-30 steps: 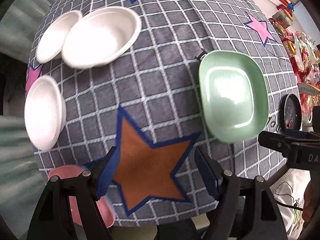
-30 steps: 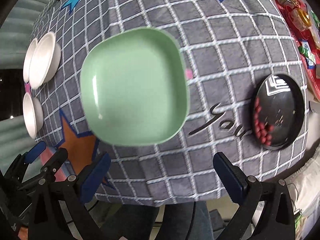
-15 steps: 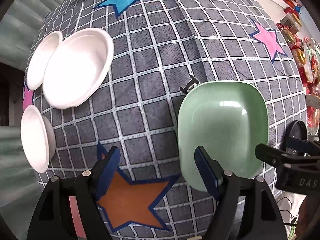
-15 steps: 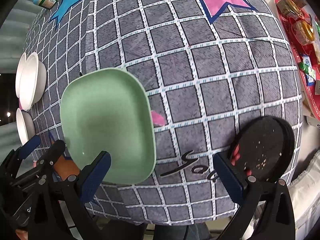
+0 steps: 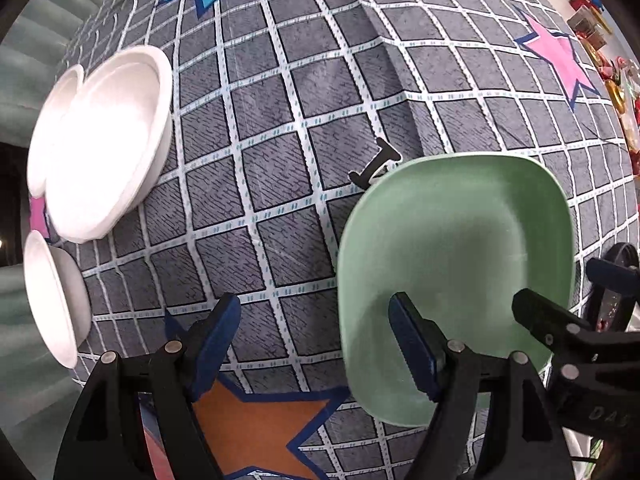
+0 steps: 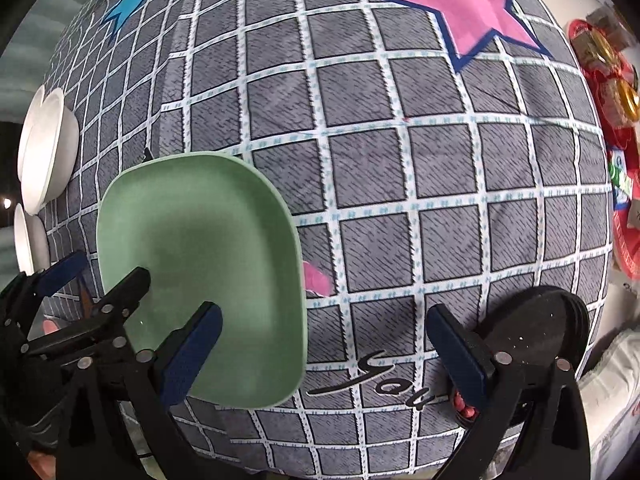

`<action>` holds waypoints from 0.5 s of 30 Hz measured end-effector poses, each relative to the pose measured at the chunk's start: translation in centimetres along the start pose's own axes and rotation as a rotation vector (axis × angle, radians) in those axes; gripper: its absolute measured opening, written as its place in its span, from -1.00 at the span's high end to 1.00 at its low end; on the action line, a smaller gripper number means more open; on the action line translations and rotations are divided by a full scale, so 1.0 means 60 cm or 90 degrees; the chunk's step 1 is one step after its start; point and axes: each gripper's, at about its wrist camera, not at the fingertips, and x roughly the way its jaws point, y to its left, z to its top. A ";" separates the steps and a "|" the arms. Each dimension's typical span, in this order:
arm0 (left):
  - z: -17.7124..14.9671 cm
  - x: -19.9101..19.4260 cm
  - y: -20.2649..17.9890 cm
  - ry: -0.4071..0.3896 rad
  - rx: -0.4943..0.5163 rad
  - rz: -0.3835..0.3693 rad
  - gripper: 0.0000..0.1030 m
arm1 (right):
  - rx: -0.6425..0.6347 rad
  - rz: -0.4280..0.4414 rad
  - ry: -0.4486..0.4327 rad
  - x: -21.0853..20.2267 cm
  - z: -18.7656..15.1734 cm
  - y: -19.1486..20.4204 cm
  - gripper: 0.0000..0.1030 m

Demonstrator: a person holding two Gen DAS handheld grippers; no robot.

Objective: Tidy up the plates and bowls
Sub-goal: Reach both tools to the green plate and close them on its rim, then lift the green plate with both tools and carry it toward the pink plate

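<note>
Green square plate (image 5: 456, 248) flat on table nr front edge; three white bowls (image 5: 108, 140) clustered far left; black dish (image 6: 536, 332) at right.

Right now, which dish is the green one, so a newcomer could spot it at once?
Start from the grey checked tablecloth with coloured stars. Near its front edge, beside the orange star, lies the green plate. It is the only squarish, pale green dish; its neighbours are round and white or black.

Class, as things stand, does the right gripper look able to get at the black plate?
Probably yes: the right gripper is open, and the black plate lies uncovered beside its outer jaw.
</note>
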 end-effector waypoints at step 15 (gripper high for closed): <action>0.018 0.018 -0.014 0.034 0.005 -0.086 -0.22 | -0.041 0.024 0.005 -0.001 -0.017 0.113 0.29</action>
